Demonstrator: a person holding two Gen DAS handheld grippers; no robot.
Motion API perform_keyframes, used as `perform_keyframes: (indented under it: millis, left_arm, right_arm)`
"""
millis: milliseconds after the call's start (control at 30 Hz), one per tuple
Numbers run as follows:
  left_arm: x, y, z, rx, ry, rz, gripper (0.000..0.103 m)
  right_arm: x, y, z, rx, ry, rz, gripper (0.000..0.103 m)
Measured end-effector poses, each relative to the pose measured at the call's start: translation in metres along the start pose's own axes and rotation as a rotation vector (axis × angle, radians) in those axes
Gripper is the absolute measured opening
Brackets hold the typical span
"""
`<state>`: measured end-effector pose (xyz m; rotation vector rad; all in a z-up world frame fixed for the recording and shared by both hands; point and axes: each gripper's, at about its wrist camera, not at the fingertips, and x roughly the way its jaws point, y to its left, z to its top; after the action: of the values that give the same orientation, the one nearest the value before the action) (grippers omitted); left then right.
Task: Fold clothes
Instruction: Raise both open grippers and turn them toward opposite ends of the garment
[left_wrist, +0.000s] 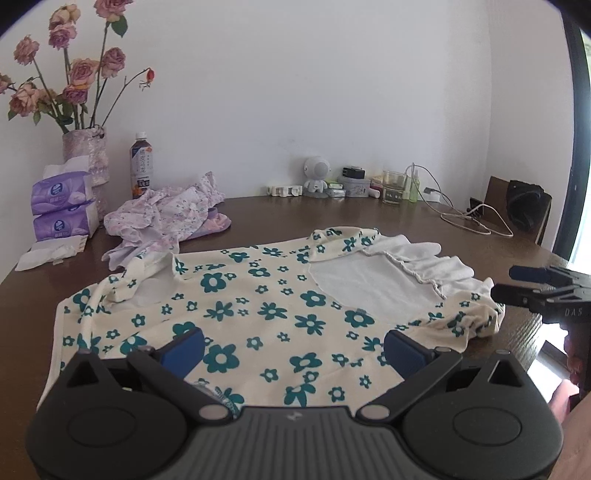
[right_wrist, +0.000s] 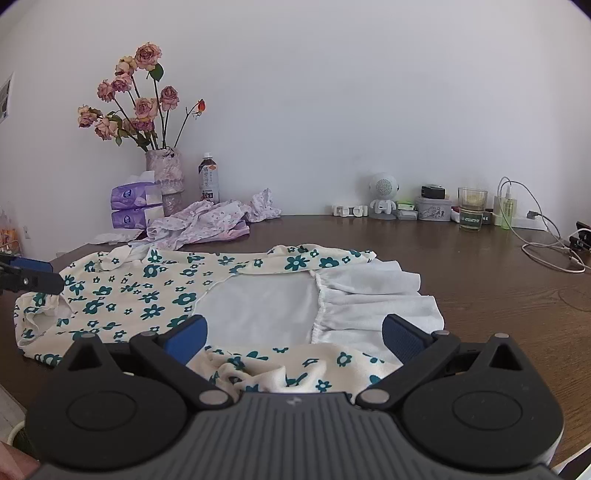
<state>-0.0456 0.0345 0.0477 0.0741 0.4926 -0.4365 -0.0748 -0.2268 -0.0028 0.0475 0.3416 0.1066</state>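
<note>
Spread flat near the front edge of the brown table (right_wrist: 480, 258): a cream floral dress (left_wrist: 258, 306), presumably for folding. Poised above its near hem, left gripper (left_wrist: 293, 347) and right gripper (right_wrist: 293, 338), both splayed wide, grasping nothing.

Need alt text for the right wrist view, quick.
Open right gripper hovers over a cream, teal-flowered dress with a white panel, spread on a brown table. Left gripper shows at the left edge; vase and clutter line the wall.
</note>
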Motion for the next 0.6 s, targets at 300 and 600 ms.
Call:
perform_keyframes:
  millis: [300, 600]
  left_arm:
    - [-0.008, -0.003, -0.005, 0.068, 0.036, 0.019, 0.103]
    - [-0.011, -0.009, -0.007, 0.155, 0.053, 0.02, 0.099]
  right_arm:
    - [-0.016, -0.015, -0.003, -0.032, 0.036, 0.05, 0.103]
    - [-0.027, -0.017, -0.007, -0.166, 0.092, -0.027, 0.103]
